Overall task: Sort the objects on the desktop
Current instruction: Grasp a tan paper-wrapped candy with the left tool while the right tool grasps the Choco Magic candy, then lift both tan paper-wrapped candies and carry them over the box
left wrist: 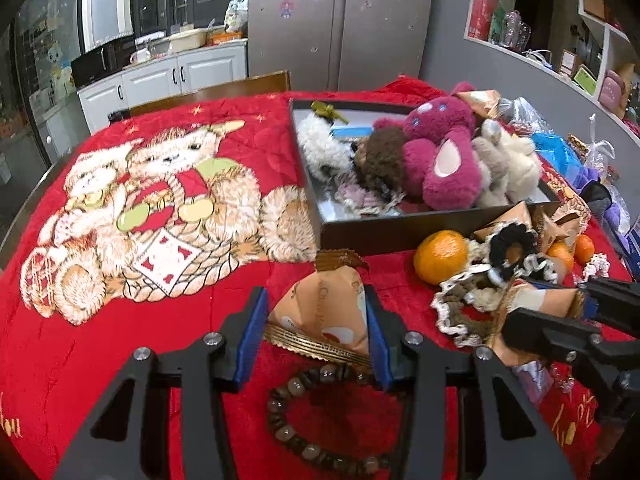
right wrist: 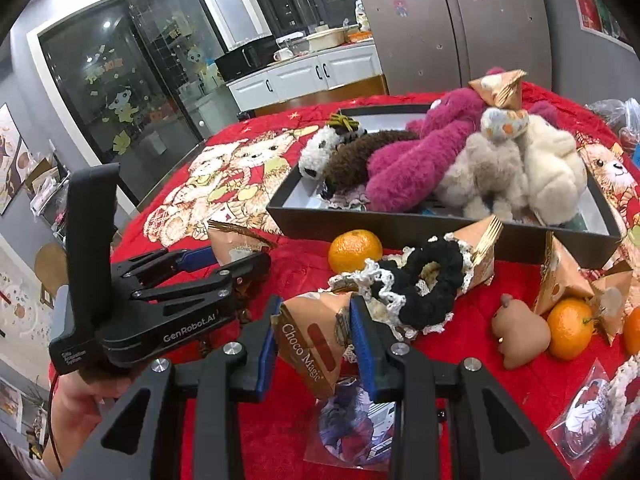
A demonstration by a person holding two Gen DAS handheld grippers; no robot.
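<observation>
On a worktop [left wrist: 48, 360] spread with a red teddy-bear blanket [left wrist: 248, 128], two sets of tongs each grip one orange pyramid snack packet. The left tongs [left wrist: 316, 330] clamp their packet [left wrist: 320, 312] between blue pads just above a bead bracelet [left wrist: 320, 420]; a hand [right wrist: 76, 400] grasps their black handle, tilted downward. The right tongs [right wrist: 314, 342] pinch a packet marked "Choco Magic" [right wrist: 308, 340] over a printed plastic pouch [right wrist: 352, 428]. Behind them stands one dark tray [right wrist: 400, 226] crowded with five plush toys, the magenta one [right wrist: 404, 176] largest. Before the tray lie three visible mandarins, the nearest [right wrist: 354, 250] beside a black crocheted scrunchie [right wrist: 424, 284], with more snack packets and a brown soft toy [right wrist: 520, 334] to the right.
</observation>
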